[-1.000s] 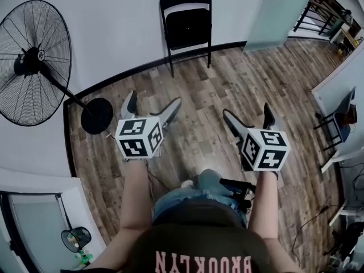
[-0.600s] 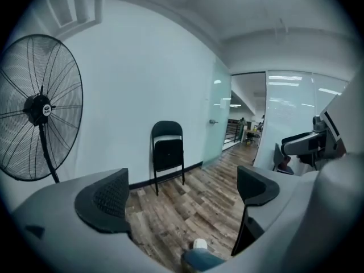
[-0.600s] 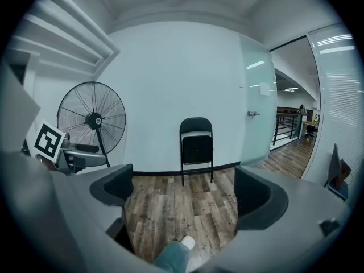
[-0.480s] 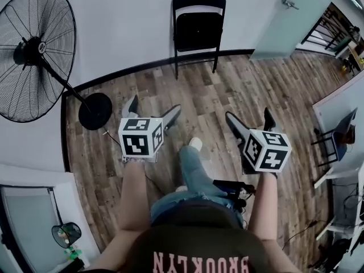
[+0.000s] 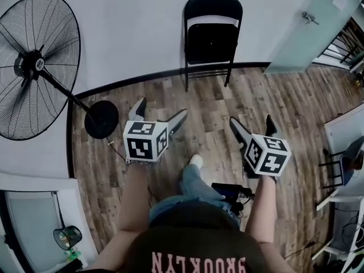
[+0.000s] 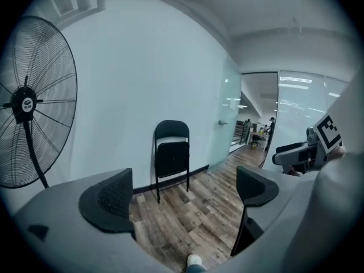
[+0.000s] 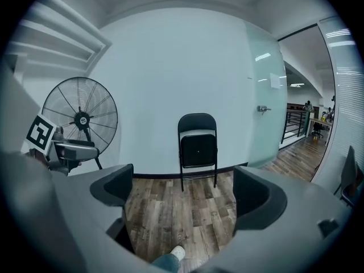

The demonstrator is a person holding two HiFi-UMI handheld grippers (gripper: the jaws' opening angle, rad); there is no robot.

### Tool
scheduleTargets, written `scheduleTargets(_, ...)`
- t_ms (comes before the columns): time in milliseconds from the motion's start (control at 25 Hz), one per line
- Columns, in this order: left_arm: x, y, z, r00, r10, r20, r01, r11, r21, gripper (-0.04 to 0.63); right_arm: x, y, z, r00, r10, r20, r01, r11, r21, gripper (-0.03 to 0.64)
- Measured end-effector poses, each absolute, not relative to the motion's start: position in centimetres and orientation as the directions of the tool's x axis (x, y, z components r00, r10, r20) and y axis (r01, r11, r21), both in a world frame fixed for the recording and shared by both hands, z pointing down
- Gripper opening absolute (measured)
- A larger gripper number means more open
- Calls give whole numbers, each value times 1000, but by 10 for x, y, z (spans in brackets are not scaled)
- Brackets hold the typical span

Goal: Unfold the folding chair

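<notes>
Left claw and right claw gape wide, holding nothing — the black metal folding chair stands folded by the white wall.

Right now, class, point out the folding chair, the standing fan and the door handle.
folding chair [image 5: 212, 43], head view, on its folded-up seat.
standing fan [image 5: 31, 64], head view, on the hub of the grille.
door handle [image 7: 262, 108], right gripper view, on the lever.

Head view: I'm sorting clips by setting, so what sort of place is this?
Probably an office or studio rather than a home: a large pedestal fan stands by a bare white wall, a frosted glass door adjoins it, and the left gripper view shows what look like desks beyond.
</notes>
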State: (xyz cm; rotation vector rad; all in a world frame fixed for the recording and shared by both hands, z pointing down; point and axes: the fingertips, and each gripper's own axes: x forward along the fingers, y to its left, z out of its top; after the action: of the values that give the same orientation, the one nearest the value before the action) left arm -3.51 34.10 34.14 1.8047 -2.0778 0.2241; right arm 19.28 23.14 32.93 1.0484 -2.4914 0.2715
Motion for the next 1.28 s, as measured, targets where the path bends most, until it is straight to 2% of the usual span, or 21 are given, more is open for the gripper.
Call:
scheduleTargets(240, -63, 245, 335, -123, -907, 403, -979, 176, 99, 561, 173, 136, 327, -617, -651, 442, -735, 677, -28, 551)
scheduleTargets(520, -95, 159, 318, -152, -907, 393, -980, 191, 60, 522, 161, 53, 326, -608, -656, 447, -747, 663, -43, 549)
scheduleTargets(1280, -153, 56, 327, -179, -896, 407, -974, 220, 56, 520, 109, -41, 340, -588, -654, 476, -752, 658, -26, 532)
